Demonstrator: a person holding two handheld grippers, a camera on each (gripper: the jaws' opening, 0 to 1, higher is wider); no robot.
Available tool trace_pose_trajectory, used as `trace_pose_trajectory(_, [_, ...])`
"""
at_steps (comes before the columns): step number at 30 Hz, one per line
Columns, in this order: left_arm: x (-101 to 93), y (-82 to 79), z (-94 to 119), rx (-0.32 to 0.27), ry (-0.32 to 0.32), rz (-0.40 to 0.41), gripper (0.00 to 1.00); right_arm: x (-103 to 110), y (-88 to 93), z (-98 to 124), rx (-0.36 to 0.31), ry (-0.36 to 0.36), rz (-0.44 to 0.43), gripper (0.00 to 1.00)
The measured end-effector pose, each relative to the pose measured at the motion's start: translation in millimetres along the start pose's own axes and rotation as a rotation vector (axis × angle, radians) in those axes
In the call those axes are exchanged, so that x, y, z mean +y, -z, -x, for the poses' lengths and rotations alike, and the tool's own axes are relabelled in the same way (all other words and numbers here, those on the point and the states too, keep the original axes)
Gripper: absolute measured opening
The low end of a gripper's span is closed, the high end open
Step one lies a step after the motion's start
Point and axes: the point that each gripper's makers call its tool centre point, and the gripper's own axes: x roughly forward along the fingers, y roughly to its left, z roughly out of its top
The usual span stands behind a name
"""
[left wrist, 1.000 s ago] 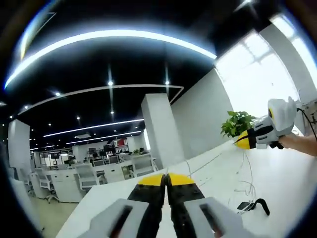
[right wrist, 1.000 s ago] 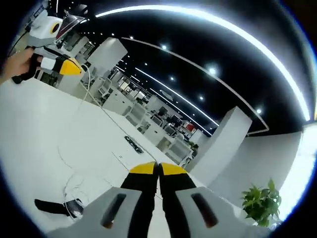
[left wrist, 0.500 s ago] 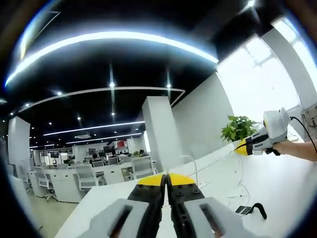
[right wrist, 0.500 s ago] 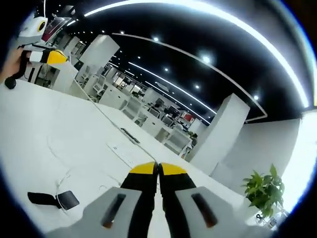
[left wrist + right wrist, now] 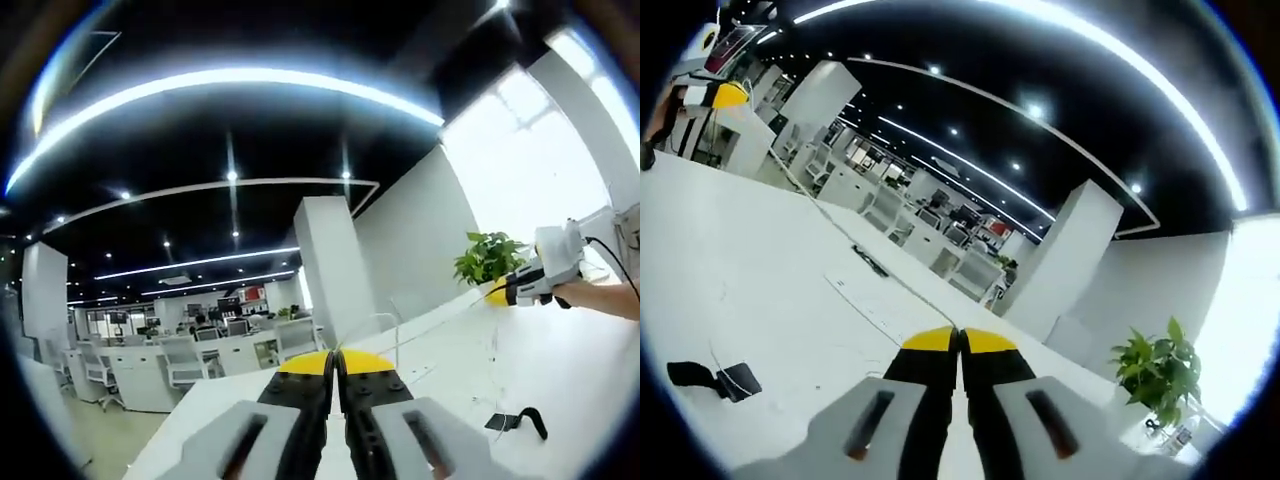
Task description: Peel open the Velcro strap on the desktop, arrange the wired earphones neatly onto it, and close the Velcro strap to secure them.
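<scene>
- White desktop [image 5: 560, 370] spans the lower right of the left gripper view and the lower left of the right gripper view; big, bare, glossy.
- Left gripper [image 5: 335, 365] sits at bottom centre of its view, yellow-tipped jaws pressed together. A thin white line crosses at the tips; cannot tell whether it is a pinched cable.
- Right gripper [image 5: 960, 343] sits at bottom centre of its view, jaws together too, with a thin white line running off from the tips toward the upper left; probably the earphone cord, not certain.
- In the left gripper view the right gripper is also at the right edge, held up by a person's hand [image 5: 590, 295].
- Potted plant [image 5: 488, 260] stands mid right, behind the desk.
- Velcro strap [image 5: 518, 420], small and dark, lies flat on the desktop at lower right of the left gripper view, and at lower left of the right gripper view, well apart from both grippers.
- Wired earphones [image 5: 725, 375]: thin white cord beside the strap; buds too small to tell.
- Judgement: both grippers are raised high, likely stretching the cord. Next, bring both down slowly toward the strap, keep the cord taut and untangled, then lay it in even loops across the strap's middle.
</scene>
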Motion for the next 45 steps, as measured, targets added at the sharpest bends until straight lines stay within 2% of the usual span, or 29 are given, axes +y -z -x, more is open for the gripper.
trace_pose_trajectory(8, [2.1, -1.3, 1.1, -0.002, -0.008, -0.001, 0.06, -9.7, 15.0, -2.7, 0.029, 0.013, -0.026, 0.04])
trace_pose_trajectory(29, [21.8, -0.4, 7.7, -0.007, -0.059, -0.01, 0.06, -38.2, 73.2, -7.6, 0.133, 0.04, -0.083, 0.04])
trace_pose_trajectory(34, [30.7, 1.5, 10.3, -0.005, -0.078, -0.006, 0.06, -43.1, 85.5, -6.9, 0.153, 0.038, -0.102, 0.04])
trace_pose_trajectory(38, [36.5, 5.1, 12.7, -0.001, -0.086, 0.007, 0.06, -43.7, 94.7, -7.1, 0.157, 0.016, -0.167, 0.04])
trace_pose_trajectory(45, [44.4, 16.3, 14.4, 0.022, -0.1, 0.02, 0.06, -46.5, 108.3, -7.6, 0.174, 0.012, -0.168, 0.04])
